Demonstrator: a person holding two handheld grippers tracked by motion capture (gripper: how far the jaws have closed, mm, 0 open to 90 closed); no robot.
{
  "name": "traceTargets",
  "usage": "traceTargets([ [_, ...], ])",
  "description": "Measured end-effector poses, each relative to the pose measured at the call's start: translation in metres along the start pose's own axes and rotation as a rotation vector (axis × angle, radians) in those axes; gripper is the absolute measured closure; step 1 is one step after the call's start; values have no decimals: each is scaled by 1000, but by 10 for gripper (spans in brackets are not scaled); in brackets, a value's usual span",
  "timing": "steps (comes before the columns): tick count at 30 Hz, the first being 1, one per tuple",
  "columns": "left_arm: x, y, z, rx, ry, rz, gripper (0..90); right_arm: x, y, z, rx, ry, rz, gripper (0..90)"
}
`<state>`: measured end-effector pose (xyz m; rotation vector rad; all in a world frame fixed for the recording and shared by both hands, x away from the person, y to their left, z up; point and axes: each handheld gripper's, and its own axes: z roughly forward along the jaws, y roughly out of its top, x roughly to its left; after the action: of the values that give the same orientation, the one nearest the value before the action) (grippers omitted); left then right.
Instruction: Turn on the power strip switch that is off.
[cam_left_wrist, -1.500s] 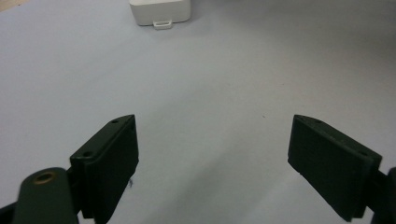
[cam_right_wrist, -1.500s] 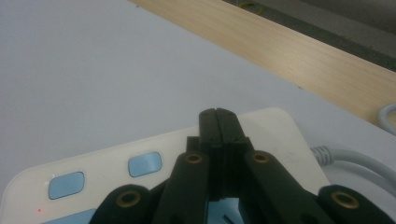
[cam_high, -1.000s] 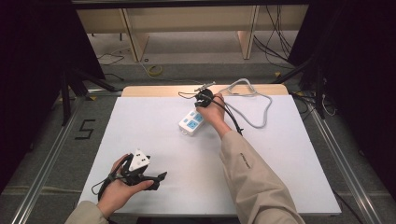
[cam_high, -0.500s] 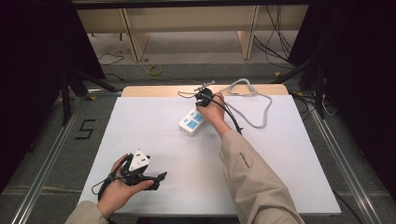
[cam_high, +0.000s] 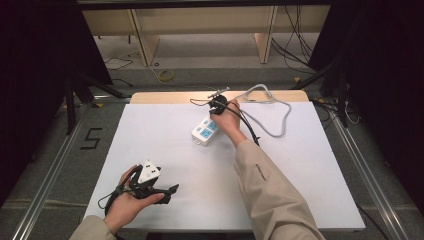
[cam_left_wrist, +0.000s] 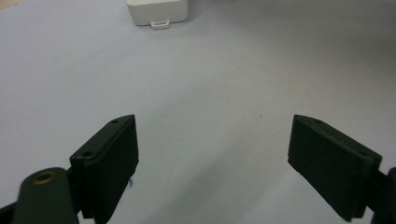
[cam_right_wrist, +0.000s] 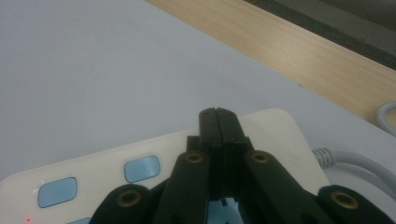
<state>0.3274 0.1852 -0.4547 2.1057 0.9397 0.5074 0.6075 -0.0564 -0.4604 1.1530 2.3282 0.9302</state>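
A white power strip (cam_high: 205, 130) with blue switches lies on the white table cover (cam_high: 165, 135), its grey cable (cam_high: 280, 112) looping off to the right. My right gripper (cam_high: 218, 106) hovers over the strip's far end, jaws shut with nothing between them. In the right gripper view the closed tips (cam_right_wrist: 218, 122) sit just above the strip's top (cam_right_wrist: 275, 135), near two blue switches (cam_right_wrist: 141, 168). My left gripper (cam_high: 172, 189) rests near the table's front left edge, held in a hand, open and empty. The left gripper view shows its jaws (cam_left_wrist: 212, 154) wide apart, with the strip's end (cam_left_wrist: 158, 11) far ahead.
A bare wooden strip of tabletop (cam_high: 170, 96) runs along the far edge. Cables lie on the floor beyond it. Metal rails (cam_high: 50, 170) flank the table on both sides. A "5" mark (cam_high: 91, 138) is on the floor at the left.
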Motion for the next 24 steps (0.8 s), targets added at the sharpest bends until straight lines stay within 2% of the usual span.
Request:
traceTargets([
  [13,0,0,0,0,0,0,159,1,0,1,5,-7,-7,900],
  [17,0,-1,-1,1,-1,0,159,0,1,1,12,-5,13,900],
  [24,0,-1,-1,2,1,2,159,1,1,2,20,-12,3,900],
])
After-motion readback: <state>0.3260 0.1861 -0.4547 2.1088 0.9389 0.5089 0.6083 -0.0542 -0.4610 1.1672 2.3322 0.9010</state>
